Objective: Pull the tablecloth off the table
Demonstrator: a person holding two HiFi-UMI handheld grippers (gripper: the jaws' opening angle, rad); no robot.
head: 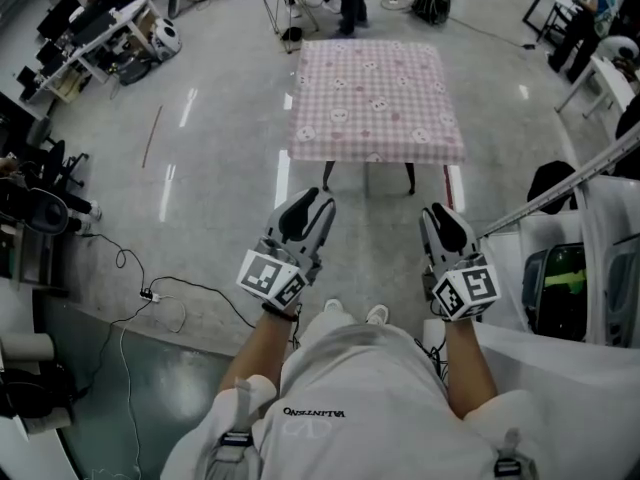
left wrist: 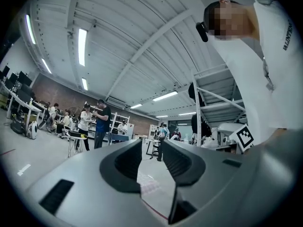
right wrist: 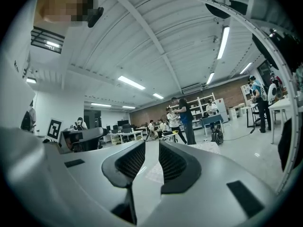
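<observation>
Straight ahead, well apart: tablecloth (head: pixel 372 98) spread, near hem facing; left hand-held gripper (head: pixel 308 206), right hand-held gripper (head: pixel 445 218) equally near, jaws apart, empty.

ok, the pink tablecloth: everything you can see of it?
The pink-and-white checked fabric tablecloth, dotted with small white cartoon figures, lies spread flat over a dark-legged table. It hides the whole top, and its near edge hangs a little over the side. Nothing lies on it. The left tongs and right tongs are short of it, open, not touching it.
</observation>
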